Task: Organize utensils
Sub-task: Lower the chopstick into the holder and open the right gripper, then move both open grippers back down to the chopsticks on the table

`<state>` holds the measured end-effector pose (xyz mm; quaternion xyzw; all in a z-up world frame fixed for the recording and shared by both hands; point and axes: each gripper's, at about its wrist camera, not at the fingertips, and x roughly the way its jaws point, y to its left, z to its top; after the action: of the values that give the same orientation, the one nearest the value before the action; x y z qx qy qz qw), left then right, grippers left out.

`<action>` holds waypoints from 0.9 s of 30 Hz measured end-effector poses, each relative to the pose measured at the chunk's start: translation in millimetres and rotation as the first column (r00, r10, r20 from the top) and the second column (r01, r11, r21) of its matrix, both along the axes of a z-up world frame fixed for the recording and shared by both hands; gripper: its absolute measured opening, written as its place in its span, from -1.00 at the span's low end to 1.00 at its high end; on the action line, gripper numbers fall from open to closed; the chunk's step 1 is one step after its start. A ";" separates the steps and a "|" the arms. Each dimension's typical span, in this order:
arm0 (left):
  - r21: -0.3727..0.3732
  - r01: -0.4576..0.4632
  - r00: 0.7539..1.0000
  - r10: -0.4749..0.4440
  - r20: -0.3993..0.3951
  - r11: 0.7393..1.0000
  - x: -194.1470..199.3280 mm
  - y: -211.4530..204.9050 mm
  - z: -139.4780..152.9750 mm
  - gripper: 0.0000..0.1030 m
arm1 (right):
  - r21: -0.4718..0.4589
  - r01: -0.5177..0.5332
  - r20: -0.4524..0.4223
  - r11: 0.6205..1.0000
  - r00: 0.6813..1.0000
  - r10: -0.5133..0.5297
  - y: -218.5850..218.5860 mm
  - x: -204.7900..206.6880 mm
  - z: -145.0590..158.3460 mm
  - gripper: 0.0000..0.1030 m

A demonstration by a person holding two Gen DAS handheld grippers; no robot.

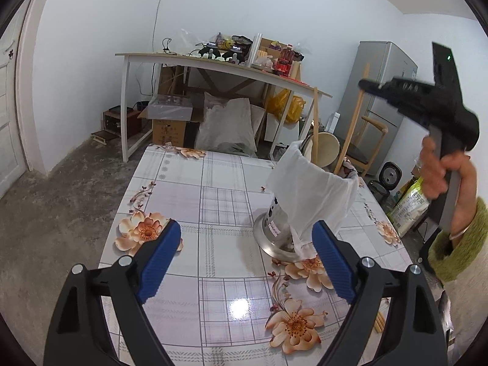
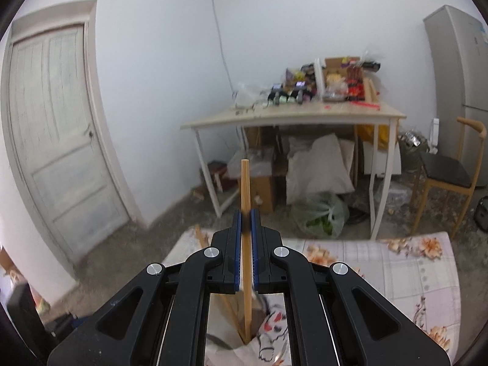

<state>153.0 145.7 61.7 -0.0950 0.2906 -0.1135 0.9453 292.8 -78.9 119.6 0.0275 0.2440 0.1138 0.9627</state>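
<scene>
Two blue pads of the left hand-held gripper (image 1: 245,260) are standing wide apart with nothing between them, hovering over the table (image 1: 189,189) with its flowered plaid cloth. Just beyond the right pad, a perforated steel utensil holder (image 1: 276,228) draped in a white plastic bag (image 1: 311,189) is sitting on the table, tilted. At far right, a hand (image 1: 442,174) is carrying the other tool.

From the right wrist, the right hand-held gripper (image 2: 245,222) is clenching a light wooden chopstick (image 2: 245,183), which is standing upright between its pads.
</scene>
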 end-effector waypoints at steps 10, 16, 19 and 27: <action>-0.009 0.013 1.000 -0.013 -0.013 1.000 -1.3 -6.0 -4.6 0.66 | -0.102 -0.052 -0.140 0.993 0.989 0.038 21.6 4.9 -40.6 -0.91; -0.003 0.018 0.999 -0.018 -0.033 1.000 -3.4 -13.5 -7.0 0.67 | -0.077 -0.069 -0.144 0.995 0.988 0.057 15.5 -8.8 -26.8 -0.47; 0.001 0.026 0.999 -0.026 -0.040 1.000 -5.8 -18.8 -7.4 0.68 | -0.055 -0.061 -0.114 0.997 0.992 0.055 4.5 -29.0 -16.6 -0.37; 0.038 0.072 0.994 -0.069 -0.085 0.997 -10.2 -43.4 -13.0 0.76 | 0.049 0.034 -0.159 0.998 0.987 -0.025 -55.7 -90.3 -22.8 -0.32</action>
<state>142.8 102.3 48.8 -0.0700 0.3352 -0.1368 0.9295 202.5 -134.6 96.8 0.0649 0.3163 0.1032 0.9408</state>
